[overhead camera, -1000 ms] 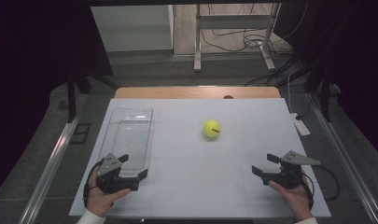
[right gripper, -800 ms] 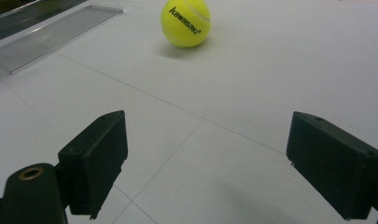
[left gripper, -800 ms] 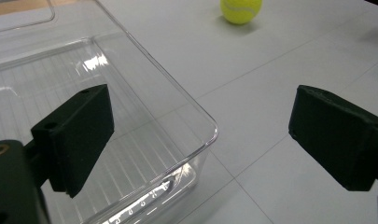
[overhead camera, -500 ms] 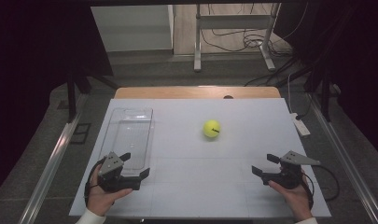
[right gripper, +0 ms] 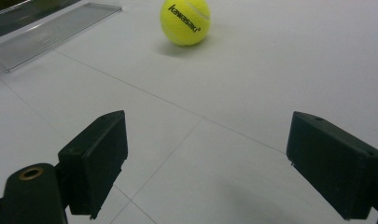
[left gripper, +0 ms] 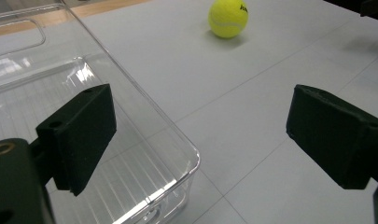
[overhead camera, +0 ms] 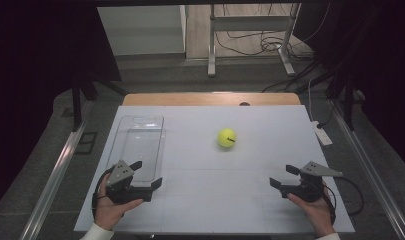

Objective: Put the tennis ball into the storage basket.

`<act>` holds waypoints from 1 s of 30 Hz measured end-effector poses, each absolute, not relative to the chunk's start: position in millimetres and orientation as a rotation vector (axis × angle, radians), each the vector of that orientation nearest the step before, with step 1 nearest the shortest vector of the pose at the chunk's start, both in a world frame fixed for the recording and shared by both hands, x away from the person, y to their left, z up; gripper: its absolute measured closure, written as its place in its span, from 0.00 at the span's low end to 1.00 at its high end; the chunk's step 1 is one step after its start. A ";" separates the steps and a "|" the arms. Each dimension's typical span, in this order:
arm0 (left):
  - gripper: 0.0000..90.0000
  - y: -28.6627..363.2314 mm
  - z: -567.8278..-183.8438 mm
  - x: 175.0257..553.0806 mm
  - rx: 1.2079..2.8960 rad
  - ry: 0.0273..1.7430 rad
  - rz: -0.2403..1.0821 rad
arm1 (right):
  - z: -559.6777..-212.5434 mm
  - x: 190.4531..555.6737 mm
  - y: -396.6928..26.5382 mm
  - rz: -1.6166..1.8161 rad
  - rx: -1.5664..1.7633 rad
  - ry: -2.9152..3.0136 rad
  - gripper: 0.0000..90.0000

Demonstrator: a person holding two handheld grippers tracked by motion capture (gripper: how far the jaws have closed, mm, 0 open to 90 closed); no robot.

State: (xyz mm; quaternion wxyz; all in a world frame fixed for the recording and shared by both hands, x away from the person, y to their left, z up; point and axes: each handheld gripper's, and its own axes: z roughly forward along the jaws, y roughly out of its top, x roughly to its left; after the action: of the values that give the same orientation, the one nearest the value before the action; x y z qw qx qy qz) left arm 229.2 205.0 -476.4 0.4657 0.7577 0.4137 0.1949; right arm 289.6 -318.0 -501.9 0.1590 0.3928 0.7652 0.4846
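Note:
A yellow tennis ball (overhead camera: 226,138) rests on the white table top (overhead camera: 215,210), right of centre. A clear plastic tray (overhead camera: 140,145) lies at the left, empty. My left gripper (overhead camera: 149,172) sits at the tray's near end, held in a hand. Its jaws are open and have just been closing a little, with nothing gripped. In the left gripper view (left gripper: 203,133) the tray's corner (left gripper: 177,140) lies below the gap between the jaws, and the ball (left gripper: 228,17) is far ahead. My right gripper (overhead camera: 280,175) rests open at the near right. Its own view (right gripper: 205,158) faces the ball (right gripper: 185,21).
The tray's far end (right gripper: 51,30) shows at the upper left of the right gripper view. A small white device (overhead camera: 322,135) lies at the table's right edge. Beyond the table are a metal stand (overhead camera: 250,40) and floor cables. Dark curtains flank both sides.
My left gripper has edged slightly forward toward the tray. The right gripper and the ball have stayed in place.

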 end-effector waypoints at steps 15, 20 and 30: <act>0.10 198.1 -471.9 238.3 1.867 1.014 0.448 | -502.2 290.4 -317.5 1.380 1.123 2.189 0.14; 0.10 193.1 -468.1 243.4 1.873 1.006 0.440 | -502.1 290.4 -317.5 1.381 1.122 2.189 0.14; 0.10 183.8 -465.3 250.8 1.892 1.009 0.426 | -502.1 290.3 -317.7 1.379 1.122 2.188 0.14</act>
State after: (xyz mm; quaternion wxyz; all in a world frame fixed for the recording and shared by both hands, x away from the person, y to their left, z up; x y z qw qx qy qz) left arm 250.8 183.8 -465.3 0.4598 0.7685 0.4100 0.1731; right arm 290.3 -317.7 -502.1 0.1605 0.3928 0.7660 0.4830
